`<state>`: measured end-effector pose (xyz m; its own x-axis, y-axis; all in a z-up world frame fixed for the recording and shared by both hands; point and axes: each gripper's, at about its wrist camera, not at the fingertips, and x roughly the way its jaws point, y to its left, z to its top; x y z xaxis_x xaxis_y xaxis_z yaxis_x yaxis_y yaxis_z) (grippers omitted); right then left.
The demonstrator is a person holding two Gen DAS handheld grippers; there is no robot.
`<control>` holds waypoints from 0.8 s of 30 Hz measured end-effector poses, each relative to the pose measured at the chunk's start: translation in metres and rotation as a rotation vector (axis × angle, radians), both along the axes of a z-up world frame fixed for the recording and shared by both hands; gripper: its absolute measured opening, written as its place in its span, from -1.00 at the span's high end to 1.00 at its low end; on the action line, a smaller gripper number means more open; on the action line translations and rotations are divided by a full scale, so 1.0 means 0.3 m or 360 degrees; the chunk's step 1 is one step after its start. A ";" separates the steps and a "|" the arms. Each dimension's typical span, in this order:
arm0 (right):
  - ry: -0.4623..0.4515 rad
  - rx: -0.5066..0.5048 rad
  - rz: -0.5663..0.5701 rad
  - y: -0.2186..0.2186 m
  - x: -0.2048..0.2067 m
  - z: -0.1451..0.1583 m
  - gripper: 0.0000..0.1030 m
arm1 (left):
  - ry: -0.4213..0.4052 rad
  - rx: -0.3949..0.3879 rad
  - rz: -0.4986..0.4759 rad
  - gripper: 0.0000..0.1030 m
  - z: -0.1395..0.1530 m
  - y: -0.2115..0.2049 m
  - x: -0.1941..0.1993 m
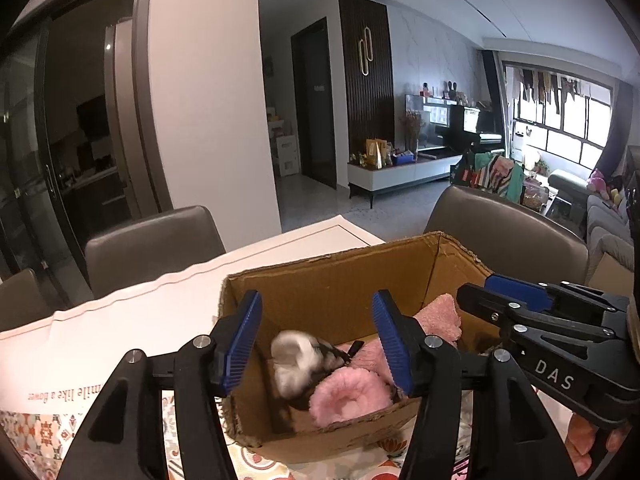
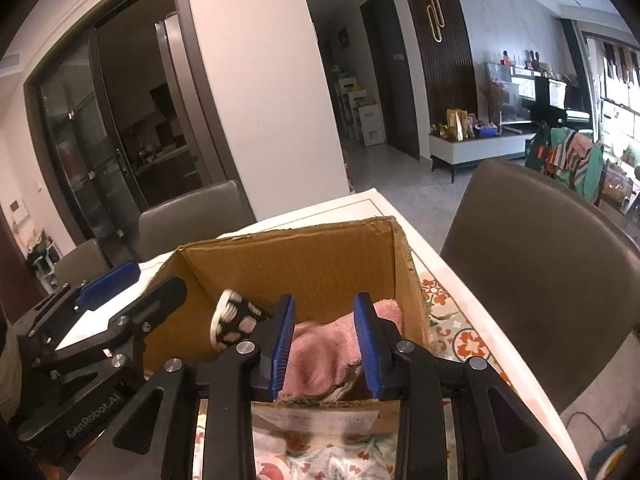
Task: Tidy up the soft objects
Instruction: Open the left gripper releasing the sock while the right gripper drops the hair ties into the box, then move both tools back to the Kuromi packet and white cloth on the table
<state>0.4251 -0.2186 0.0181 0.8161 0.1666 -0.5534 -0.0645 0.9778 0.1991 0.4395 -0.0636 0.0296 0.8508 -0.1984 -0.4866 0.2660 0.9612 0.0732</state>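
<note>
While you're holding both tongs over the cardboard box (image 1: 332, 280), neither one is gripping anything. Left tongs (image 1: 318, 344) are standing open, blue pads well apart, pointing down into the box mouth. Nothing is sitting between the pads; the soft items are lying lower, on the box floor.

Right tongs (image 2: 325, 346) are standing partly open, gap narrower than the left's. Pink fleece is showing through that gap in the right wrist view, but the pads aren't pressing on it.

Where the task items are sitting:
- pink fluffy slipper (image 1: 348, 398) is lying in the near part of the box, opening facing up toward you.
- grey-and-white plush piece (image 1: 298, 362) is lying just left of it, touching it, against the left wall. It's blurred, so I can't tell exactly what it is.
- pink fleece cloth (image 2: 320, 350) is bunching up on the right side of the box, running toward the far right corner.
- From the right wrist view a black-and-white strapped item (image 2: 234, 320) is tilting up near the left inside wall, just beside the left pad of the right tongs.

Box is sitting on a surface (image 2: 452, 322) covered with a floral cloth, with white paper (image 1: 132, 320) lying to its left. Grey chairs (image 2: 552, 248) are standing around the far sides. Your fingers (image 1: 580, 440) are showing under the right tongs' body at the lower right of the left view.
</note>
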 end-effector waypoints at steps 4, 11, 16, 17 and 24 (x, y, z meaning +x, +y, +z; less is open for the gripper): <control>-0.0027 -0.0033 -0.0008 0.018 -0.033 0.023 0.32 | -0.0026 0.0018 0.0008 -0.10 0.017 0.017 -0.045; -0.0093 -0.0089 -0.0067 0.037 -0.124 0.077 0.12 | -0.0060 0.0061 0.0036 -0.10 0.038 0.045 -0.136; -0.0123 -0.0094 -0.0088 0.051 -0.181 0.110 -0.03 | -0.0082 0.0061 0.0059 -0.10 0.066 0.075 -0.208; -0.0124 -0.0092 -0.0093 0.054 -0.193 0.116 -0.07 | -0.0088 0.0066 0.0061 -0.10 0.072 0.079 -0.224; -0.0122 -0.0086 -0.0125 0.069 -0.270 0.133 -0.24 | -0.0098 0.0074 0.0078 -0.13 0.081 0.113 -0.317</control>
<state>0.3441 -0.1979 0.0580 0.8657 0.0720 -0.4953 -0.0001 0.9896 0.1436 0.3444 -0.0298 0.0541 0.8877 -0.1339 -0.4405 0.2121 0.9681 0.1332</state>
